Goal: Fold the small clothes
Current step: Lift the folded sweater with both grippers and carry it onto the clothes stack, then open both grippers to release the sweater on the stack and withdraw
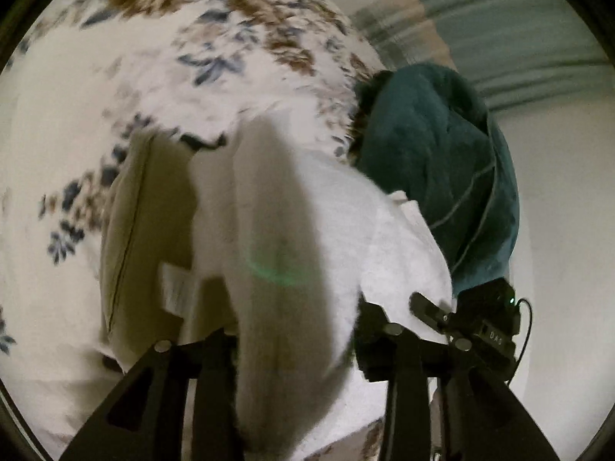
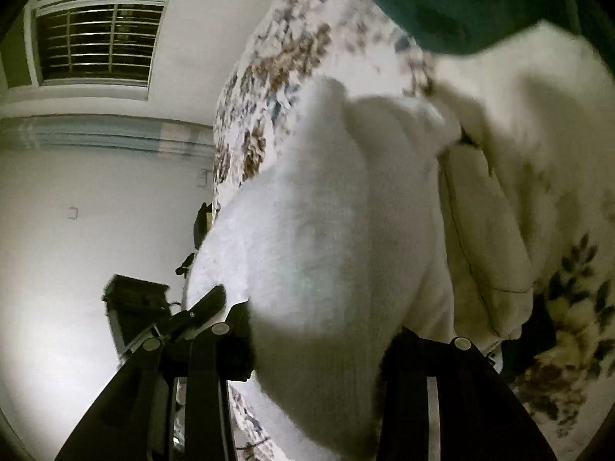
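your left gripper (image 1: 296, 349) and right gripper (image 2: 315, 342) each pinch the fluffy white knit garment (image 1: 292, 207), which hides the fingertips. motion blur smears the floral bedsheet (image 1: 153, 57); no label is readable.

White garment (image 1: 292, 230) hides the left gripper (image 1: 296, 330) fingertips and the right gripper (image 2: 315, 330) fingertips; motion blur smears the floral bedspread (image 1: 153, 57); the teal towel (image 2: 461, 0) is cut off at the top edge.

White walls (image 2: 77, 192), barred window (image 2: 100, 38), floral bedspread (image 1: 153, 57) under dim light.
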`<state>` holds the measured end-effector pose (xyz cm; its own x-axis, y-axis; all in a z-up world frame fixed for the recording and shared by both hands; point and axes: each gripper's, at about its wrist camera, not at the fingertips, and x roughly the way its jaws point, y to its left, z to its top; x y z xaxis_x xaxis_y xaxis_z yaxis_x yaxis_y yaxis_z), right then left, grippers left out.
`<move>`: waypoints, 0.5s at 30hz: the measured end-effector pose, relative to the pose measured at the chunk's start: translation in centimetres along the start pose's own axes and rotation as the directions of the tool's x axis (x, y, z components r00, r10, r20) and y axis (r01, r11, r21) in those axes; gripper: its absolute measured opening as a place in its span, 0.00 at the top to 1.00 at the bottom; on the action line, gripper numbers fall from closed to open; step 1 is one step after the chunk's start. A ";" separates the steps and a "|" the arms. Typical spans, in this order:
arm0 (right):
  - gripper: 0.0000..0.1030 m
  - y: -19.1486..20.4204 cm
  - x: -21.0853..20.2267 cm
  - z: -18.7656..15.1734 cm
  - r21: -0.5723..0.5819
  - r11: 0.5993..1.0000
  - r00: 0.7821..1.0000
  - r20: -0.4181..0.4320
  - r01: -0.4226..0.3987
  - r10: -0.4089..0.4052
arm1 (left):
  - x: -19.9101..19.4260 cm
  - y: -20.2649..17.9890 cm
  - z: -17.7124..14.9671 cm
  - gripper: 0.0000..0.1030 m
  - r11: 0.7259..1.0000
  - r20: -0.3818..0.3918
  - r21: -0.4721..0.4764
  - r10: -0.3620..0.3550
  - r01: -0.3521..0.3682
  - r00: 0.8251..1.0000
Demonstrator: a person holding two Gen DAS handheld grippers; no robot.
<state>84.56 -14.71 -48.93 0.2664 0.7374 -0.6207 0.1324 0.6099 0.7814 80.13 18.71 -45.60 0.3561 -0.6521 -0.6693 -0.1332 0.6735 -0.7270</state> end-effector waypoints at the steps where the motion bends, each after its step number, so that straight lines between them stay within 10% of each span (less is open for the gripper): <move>1: 0.57 0.3 0.2 0.1 -0.022 1.000 1.000 -0.006 0.015 -0.015 | -0.3 0.2 -0.2 0.63 1.000 0.002 -0.003 0.012 -0.012 1.000; 4: 0.37 2.3 0.0 0.2 -0.117 0.980 0.986 -0.011 0.162 -0.164 | -1.1 -0.6 -0.5 0.61 1.000 -0.014 0.003 -0.004 0.004 1.000; 9: 0.28 5.0 -1.0 -1.2 -0.262 0.873 0.910 0.062 0.412 -0.410 | -2.2 -3.4 -0.7 0.29 0.962 0.045 0.103 0.251 -0.254 0.967; 12: 0.16 6.7 -2.0 -2.0 -0.299 0.772 0.827 0.142 0.560 -0.545 | -2.8 -4.6 -1.1 0.26 0.919 0.113 0.143 0.353 -0.367 0.929; 15: 0.01 8.3 -3.3 -3.8 -0.314 0.648 0.718 0.231 0.694 -0.657 | -3.4 -5.7 -1.9 0.00 0.879 0.160 0.167 0.423 -0.447 0.892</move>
<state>81.12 -10.99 -40.62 0.3246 0.0621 -0.9438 -0.0289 0.9980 0.0558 77.98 16.41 -39.50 0.4094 -0.2410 -0.8800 -0.1222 0.9413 -0.3147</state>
